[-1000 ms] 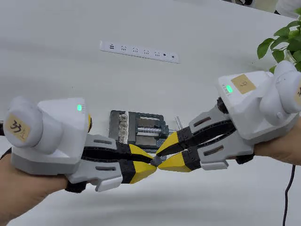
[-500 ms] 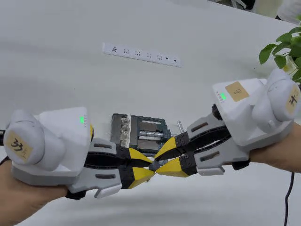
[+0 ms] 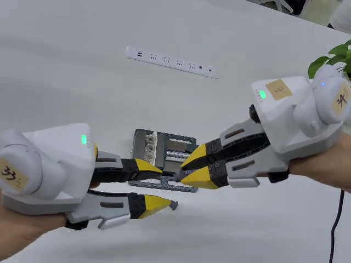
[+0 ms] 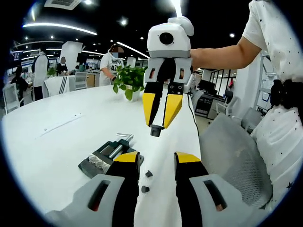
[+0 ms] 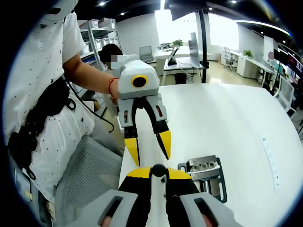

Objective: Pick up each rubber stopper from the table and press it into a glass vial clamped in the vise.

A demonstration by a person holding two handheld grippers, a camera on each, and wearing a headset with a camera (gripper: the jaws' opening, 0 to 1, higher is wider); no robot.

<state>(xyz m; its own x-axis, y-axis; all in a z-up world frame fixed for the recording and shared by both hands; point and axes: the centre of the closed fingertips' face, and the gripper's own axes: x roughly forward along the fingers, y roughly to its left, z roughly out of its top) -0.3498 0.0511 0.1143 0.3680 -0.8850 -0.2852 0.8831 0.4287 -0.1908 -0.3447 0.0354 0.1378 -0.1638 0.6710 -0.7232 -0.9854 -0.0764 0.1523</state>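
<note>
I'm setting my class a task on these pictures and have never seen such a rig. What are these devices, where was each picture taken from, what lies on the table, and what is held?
There is no robot here: a person holds a two-jaw tool in each hand. The head view comes from a headset camera that looks down at the table. The two round views come from a camera that rides on each tool. On the table are a vise with glass vials in it, a power strip and two loose stoppers. A plant shows at the edge. The right tool is shut on a dark stopper. The left tool is open and holds nothing.
</note>
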